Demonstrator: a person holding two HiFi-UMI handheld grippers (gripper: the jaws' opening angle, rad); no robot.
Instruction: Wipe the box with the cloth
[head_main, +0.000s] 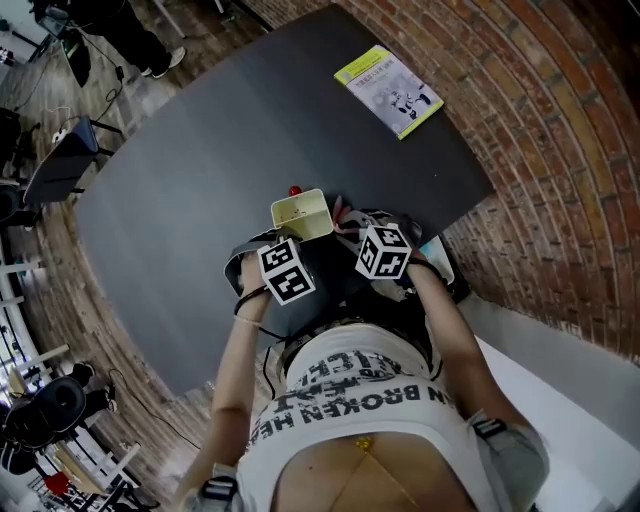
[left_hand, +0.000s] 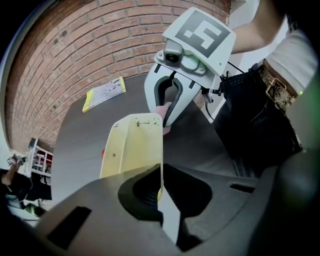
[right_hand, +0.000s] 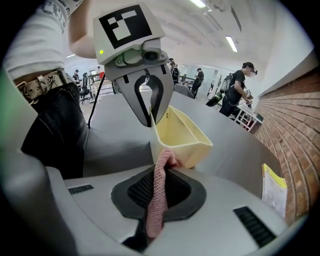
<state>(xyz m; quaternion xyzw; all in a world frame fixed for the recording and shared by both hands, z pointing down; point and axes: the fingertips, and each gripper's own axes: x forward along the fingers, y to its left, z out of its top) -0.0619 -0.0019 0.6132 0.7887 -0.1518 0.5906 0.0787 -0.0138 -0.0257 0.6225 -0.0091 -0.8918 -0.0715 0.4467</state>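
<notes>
A pale yellow open box (head_main: 301, 214) is held over the dark table (head_main: 200, 200), close to the person's body. My left gripper (left_hand: 161, 187) is shut on one thin wall of the box (left_hand: 132, 145); in the right gripper view it comes down from above onto the box (right_hand: 182, 135). My right gripper (right_hand: 159, 180) is shut on a pink knitted cloth (right_hand: 157, 200). The cloth's free end rests against the box's outer wall near the rim. The left gripper view shows the right gripper (left_hand: 170, 102) just behind the box, with a bit of the cloth (left_hand: 162, 111) showing.
A booklet with a yellow-green edge (head_main: 390, 90) lies at the table's far corner, near the brick wall (head_main: 560, 150). A small red object (head_main: 294, 190) sits just beyond the box. People and office furniture stand beyond the table (right_hand: 240, 85).
</notes>
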